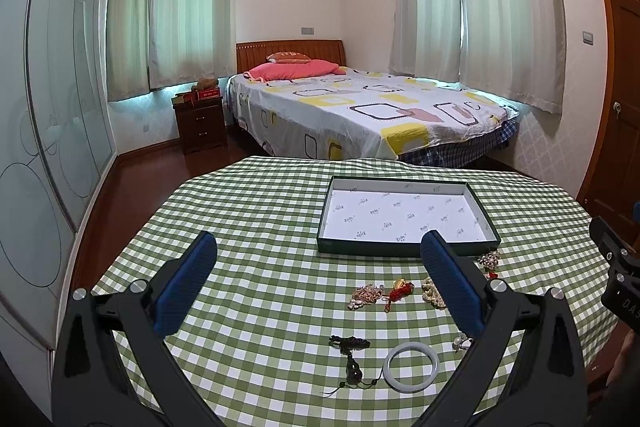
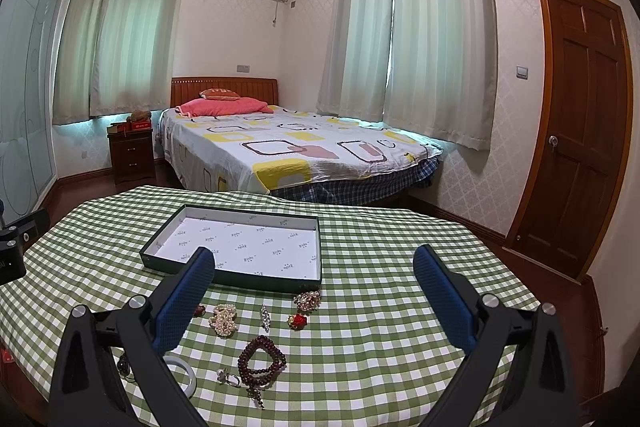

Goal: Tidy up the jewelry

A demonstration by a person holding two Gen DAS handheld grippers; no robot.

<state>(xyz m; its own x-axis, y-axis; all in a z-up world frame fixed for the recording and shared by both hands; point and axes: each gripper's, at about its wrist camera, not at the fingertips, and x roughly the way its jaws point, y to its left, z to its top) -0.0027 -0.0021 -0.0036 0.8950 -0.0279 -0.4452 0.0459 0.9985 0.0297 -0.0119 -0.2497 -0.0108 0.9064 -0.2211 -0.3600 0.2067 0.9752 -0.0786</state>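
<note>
left wrist view: both hand-held grippers gape released above green checked tablecloth, bed behind.

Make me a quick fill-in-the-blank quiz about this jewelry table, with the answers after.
1. The shallow box holds ____ jewelry.
2. The tablecloth is checked white and ____.
3. The white bangle lies ____ on the cloth.
4. Both the left gripper and the right gripper are ____.

Answers: no; green; flat; open
</note>
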